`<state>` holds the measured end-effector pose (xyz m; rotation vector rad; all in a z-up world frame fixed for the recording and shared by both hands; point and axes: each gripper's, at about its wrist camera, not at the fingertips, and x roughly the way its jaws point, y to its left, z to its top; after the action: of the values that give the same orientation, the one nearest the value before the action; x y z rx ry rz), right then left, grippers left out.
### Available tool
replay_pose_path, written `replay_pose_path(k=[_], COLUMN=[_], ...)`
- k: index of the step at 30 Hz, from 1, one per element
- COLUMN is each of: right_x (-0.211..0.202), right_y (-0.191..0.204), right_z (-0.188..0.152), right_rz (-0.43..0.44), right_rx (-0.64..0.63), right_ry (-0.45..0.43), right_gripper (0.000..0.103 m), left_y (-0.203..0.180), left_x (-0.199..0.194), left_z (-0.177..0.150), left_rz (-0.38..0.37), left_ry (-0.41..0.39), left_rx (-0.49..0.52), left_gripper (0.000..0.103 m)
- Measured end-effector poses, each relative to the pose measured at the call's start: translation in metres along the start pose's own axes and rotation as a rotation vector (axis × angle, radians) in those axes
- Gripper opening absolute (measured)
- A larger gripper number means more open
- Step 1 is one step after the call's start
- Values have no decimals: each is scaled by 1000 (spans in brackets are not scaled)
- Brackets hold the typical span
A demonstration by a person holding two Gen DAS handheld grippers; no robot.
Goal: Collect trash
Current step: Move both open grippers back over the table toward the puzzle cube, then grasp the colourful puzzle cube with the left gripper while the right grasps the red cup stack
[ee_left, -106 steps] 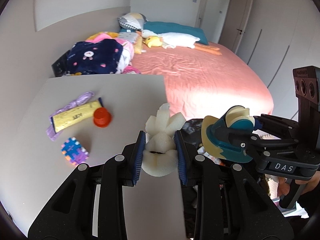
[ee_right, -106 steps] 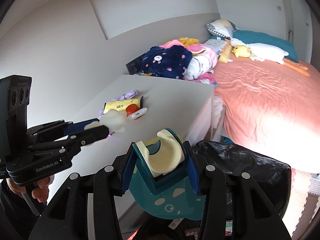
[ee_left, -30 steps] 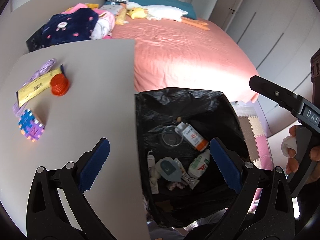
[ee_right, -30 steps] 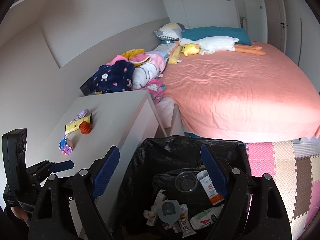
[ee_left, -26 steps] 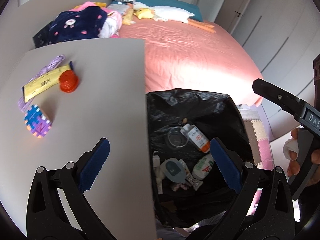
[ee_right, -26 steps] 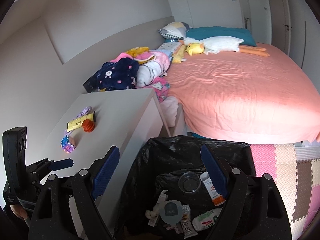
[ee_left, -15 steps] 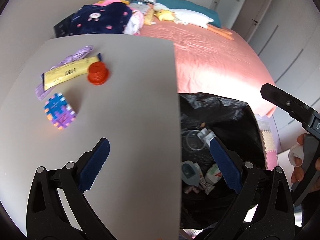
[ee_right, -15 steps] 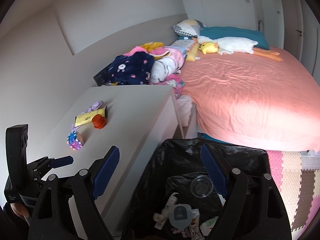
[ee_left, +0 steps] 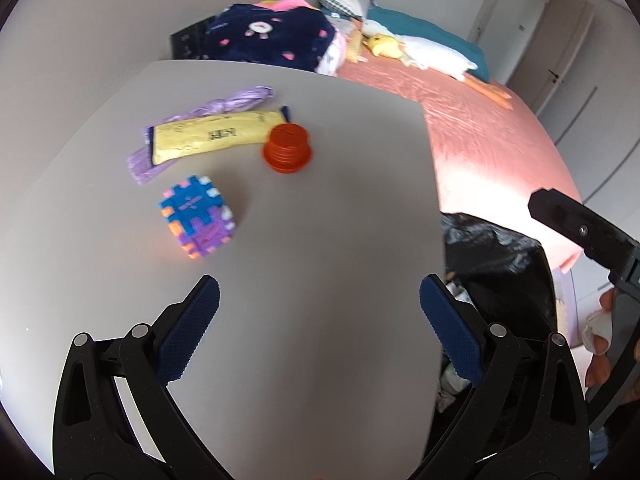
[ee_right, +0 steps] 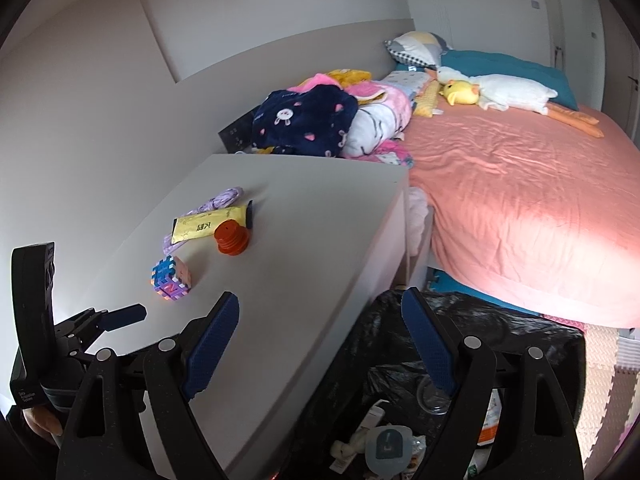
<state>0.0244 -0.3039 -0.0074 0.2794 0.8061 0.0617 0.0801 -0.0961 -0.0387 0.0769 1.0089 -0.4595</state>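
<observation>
Both of your grippers are empty, jaws spread wide: the left gripper [ee_left: 319,304] over the tabletop [ee_left: 320,240], the right gripper [ee_right: 320,326] at its edge above the black trash bag [ee_right: 500,340]. You appear to be between pickups. Remaining items lie together on the tabletop: yellow packet [ee_left: 212,136], red cap [ee_left: 287,153], purple strip [ee_left: 224,106], foam cube [ee_left: 197,216]. For the next pickup, centre open jaws around one item, then close.
</observation>
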Motion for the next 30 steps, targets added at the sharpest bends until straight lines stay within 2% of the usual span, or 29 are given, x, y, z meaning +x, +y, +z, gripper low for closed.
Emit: replay_pose_path(k=[5, 10, 15, 22, 26, 30], right_x=[14, 29, 44, 68, 81, 93], right_y=[8, 16, 23, 38, 47, 57], right_z=[5, 9, 14, 21, 23, 25], right_rz=[12, 26, 38, 53, 60, 80], right_rx=[-11, -23, -26, -36, -45, -62], right_ry=[14, 25, 32, 54, 69, 86], right_gripper=[84, 84, 84, 84, 84, 84], left_y=[19, 33, 48, 64, 73, 80], left_x=[7, 11, 24, 38, 46, 45], left_z=[7, 16, 26, 25, 21, 21], left_rz=[38, 80, 105, 116, 126, 134], left_ry=[4, -27, -18, 5, 13, -10], left_rx=[-53, -85, -123, -190, -218, -231], left_gripper=[97, 95, 78, 66, 51, 50])
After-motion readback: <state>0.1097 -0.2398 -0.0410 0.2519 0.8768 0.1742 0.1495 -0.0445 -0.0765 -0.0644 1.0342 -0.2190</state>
